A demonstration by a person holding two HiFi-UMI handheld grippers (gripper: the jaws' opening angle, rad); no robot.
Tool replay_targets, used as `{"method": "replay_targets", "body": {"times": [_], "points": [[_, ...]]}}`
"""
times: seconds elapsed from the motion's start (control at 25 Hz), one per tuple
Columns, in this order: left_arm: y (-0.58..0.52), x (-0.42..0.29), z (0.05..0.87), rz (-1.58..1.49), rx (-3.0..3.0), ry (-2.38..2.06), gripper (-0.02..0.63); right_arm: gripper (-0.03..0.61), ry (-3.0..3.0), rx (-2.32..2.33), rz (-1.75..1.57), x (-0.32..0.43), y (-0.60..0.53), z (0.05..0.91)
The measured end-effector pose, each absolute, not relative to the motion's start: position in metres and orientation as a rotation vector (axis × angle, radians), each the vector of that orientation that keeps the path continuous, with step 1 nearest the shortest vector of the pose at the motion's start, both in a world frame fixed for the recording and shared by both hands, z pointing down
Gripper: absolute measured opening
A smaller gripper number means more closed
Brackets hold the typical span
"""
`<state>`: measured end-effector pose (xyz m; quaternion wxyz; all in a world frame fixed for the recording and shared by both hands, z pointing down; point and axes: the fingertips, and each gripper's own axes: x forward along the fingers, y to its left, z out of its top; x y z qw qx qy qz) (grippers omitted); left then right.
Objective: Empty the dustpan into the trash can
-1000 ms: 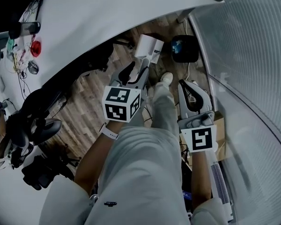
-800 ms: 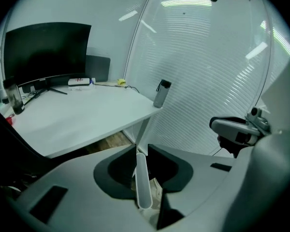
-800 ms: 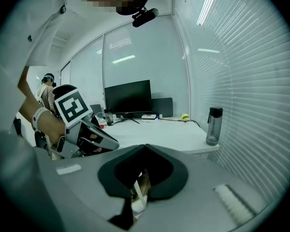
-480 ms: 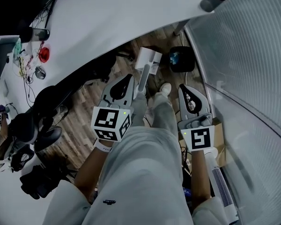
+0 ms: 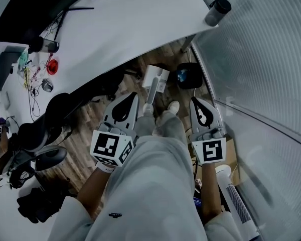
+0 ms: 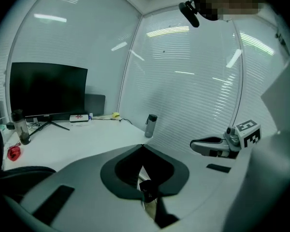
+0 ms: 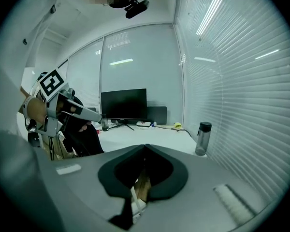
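Jaws of left tool (image 5: 134,96) just closed tip to tip beside dustpan (image 5: 155,77); right tool (image 5: 195,101) likewise shut.

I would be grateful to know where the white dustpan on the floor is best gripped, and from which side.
Probably the long handle near its upper end, from above: it is slim and rises from the dustpan toward the person, so jaws can close across it clear of the desk.
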<state>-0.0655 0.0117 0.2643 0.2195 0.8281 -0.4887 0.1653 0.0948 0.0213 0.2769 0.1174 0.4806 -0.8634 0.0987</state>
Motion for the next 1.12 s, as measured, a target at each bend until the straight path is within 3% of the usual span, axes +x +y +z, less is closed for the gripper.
{"method": "replay_targets", "body": {"times": [1.12], "points": [[0.030, -0.060, 0.186, 0.311, 2.507, -1.330, 0.006, 0.011, -2.488, 1.534, 0.152, 0.142, 0.052, 0.203]]}}
